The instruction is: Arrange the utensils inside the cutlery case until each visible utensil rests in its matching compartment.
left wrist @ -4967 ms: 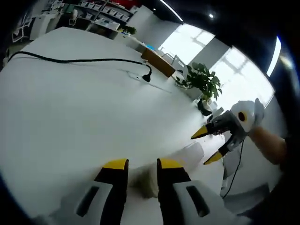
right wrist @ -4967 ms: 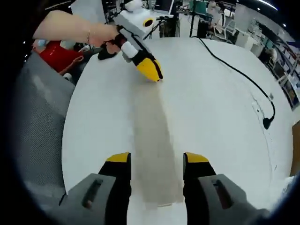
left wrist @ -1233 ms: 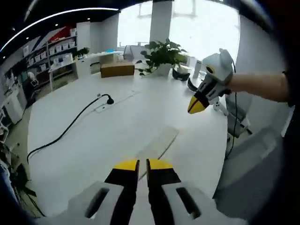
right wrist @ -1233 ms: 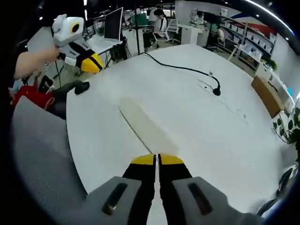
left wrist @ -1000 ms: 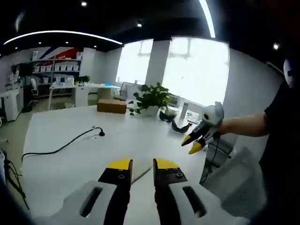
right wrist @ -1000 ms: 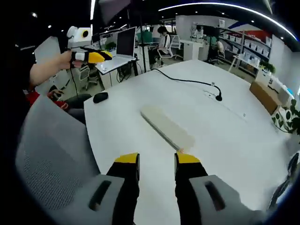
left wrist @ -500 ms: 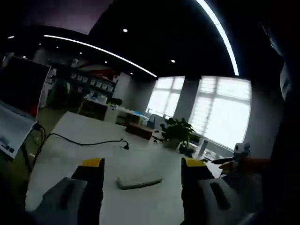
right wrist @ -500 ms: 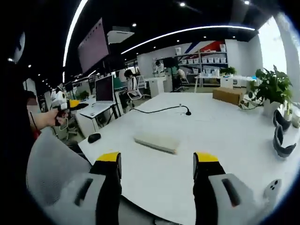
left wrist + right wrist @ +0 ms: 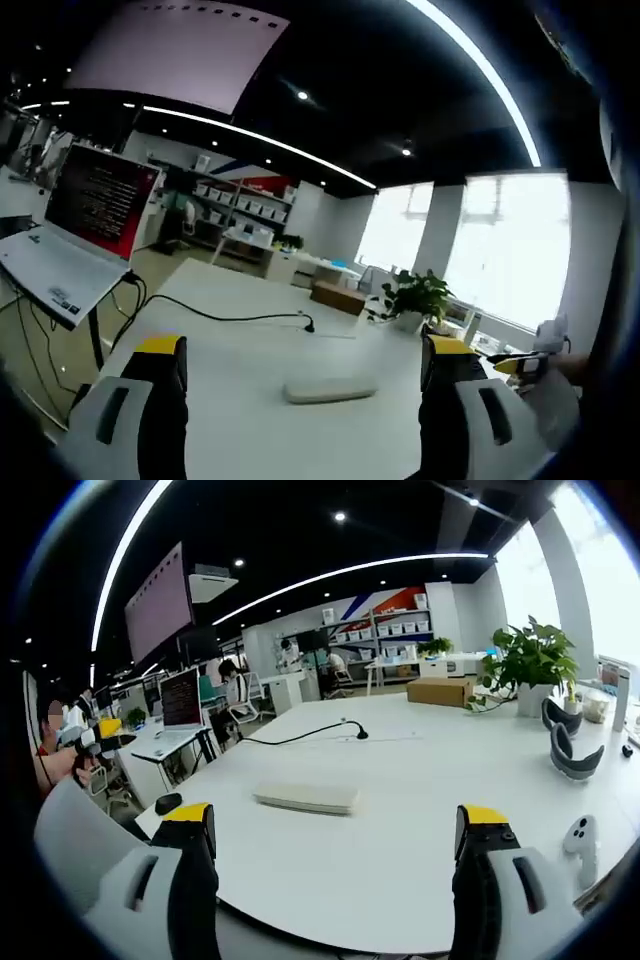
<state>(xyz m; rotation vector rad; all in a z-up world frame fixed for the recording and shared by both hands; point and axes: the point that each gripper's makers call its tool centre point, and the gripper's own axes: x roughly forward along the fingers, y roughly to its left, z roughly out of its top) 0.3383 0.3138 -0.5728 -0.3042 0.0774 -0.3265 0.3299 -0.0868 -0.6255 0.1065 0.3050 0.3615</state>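
Observation:
The cutlery case is a flat, pale beige, shut case lying on the white table. I see no utensils on or around it. My left gripper is held back from the case, open wide and holding nothing. In the right gripper view the case lies mid-table, ahead of my right gripper, which is also open wide and holds nothing. The right gripper shows at the right edge of the left gripper view. The left gripper shows at the far left of the right gripper view.
A black cable runs across the table behind the case. A mouse lies near the table edge, black headsets and a small white device at the right. Behind stand a plant, a cardboard box and a laptop.
Both grippers have gone from shut to wide open. Both have drawn back from the case and levelled out, so each view now looks across the table.

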